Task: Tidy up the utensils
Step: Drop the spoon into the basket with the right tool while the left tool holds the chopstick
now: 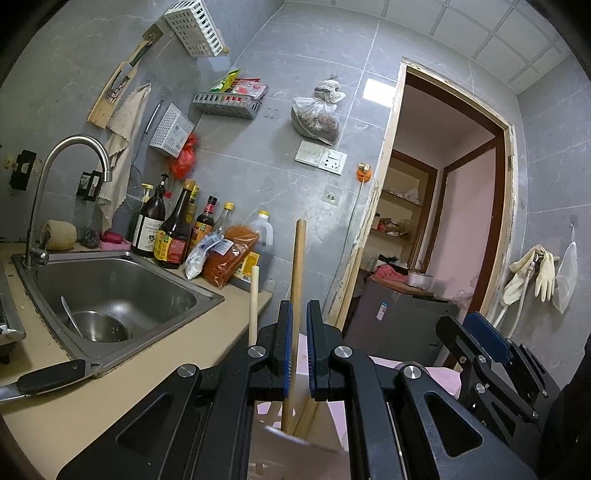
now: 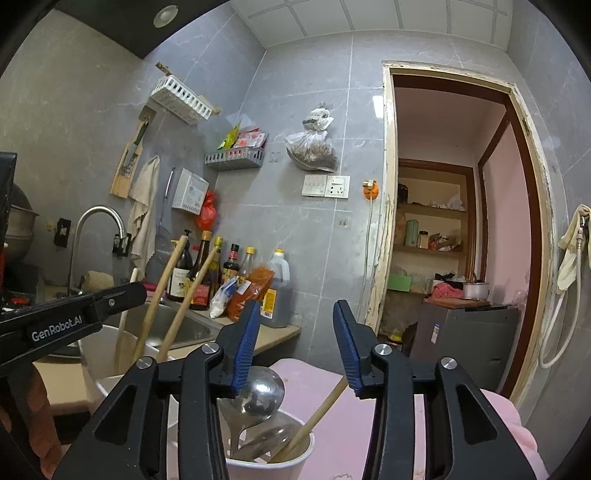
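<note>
- A beige bench (image 1: 122,391) runs along a grey-tiled kitchen wall, with a stainless steel sink (image 1: 110,291) sunk into it and a curved steel faucet (image 1: 70,155) rising at its far rim; to the right, an open doorway with a worn wooden frame (image 1: 384,206) gives onto a pink-walled room.
- The left tool (image 1: 300,347), its blue-padded jaws drawn nearly together, is clenched on one long wooden utensil handle (image 1: 297,280) that stands upright in a pale container (image 2: 107,354) — a second wooden handle (image 2: 188,302) and a cream plastic handle (image 1: 253,306) stand in that same container, three in all.
- The right tool (image 2: 295,350) hangs released, jaws wide apart, over a white cup (image 2: 273,461) standing on a pink surface (image 2: 354,413).
- That cup holds one steel ladle (image 2: 262,395) and one slanting wooden stick (image 2: 314,421); further metal pieces inside cannot be counted.
- About seven sauce and oil bottles (image 1: 173,229) crowd the bench behind the sink, with one orange packet of powder (image 1: 229,258) leaning against them.
- One black-handled knife (image 1: 48,376) lies at the bench's near edge; one steel bowl (image 1: 99,325) sits in the sink.
- On the wall: three slotted baskets (image 1: 195,26), one wooden board (image 1: 114,85), one cloth (image 1: 122,155), one knotted plastic bag (image 1: 317,114).
- The left tool's black frame crosses the right wrist view, partly masking the container.
</note>
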`<act>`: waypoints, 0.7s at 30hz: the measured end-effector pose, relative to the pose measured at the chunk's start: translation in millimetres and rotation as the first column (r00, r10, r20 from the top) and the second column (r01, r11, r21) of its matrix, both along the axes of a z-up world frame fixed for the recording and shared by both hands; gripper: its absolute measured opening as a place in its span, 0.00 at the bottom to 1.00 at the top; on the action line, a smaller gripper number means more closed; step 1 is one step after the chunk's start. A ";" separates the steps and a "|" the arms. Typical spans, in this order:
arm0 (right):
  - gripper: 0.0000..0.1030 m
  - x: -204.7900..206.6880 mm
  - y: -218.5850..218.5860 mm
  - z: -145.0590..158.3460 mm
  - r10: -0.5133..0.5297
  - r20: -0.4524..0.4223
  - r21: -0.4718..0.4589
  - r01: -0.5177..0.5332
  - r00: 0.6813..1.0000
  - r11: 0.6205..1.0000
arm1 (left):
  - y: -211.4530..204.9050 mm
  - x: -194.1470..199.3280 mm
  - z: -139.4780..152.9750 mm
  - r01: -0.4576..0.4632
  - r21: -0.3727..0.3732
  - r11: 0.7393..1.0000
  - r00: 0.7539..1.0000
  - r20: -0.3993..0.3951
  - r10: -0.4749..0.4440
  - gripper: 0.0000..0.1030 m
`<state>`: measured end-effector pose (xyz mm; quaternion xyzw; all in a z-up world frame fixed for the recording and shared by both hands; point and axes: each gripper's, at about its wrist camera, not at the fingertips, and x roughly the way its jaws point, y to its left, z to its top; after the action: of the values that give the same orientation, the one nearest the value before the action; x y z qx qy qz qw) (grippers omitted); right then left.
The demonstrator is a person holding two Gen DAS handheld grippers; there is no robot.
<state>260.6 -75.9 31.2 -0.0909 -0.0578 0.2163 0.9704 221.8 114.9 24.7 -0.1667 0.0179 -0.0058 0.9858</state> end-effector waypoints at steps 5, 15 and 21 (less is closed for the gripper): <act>0.48 -4.4 -5.5 7.1 0.004 0.009 0.039 -0.004 1.000 0.999 | 2.1 -9.0 4.1 0.016 -0.020 1.000 1.000 0.010 -0.016 0.07; 0.76 -26.1 -34.4 30.2 -0.039 0.039 0.082 0.036 0.998 0.996 | -5.9 -28.7 15.6 0.059 -0.029 0.998 0.998 0.038 -0.058 0.32; 0.95 -41.0 -67.7 42.0 -0.086 0.025 0.087 0.083 0.996 0.993 | -23.8 -44.4 27.8 0.106 -0.005 0.994 0.993 0.061 -0.106 0.56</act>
<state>219.6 -143.6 73.2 -0.0544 -0.0772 0.1709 0.9807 177.4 91.1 52.5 -0.1694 -0.0031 -0.0633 0.9835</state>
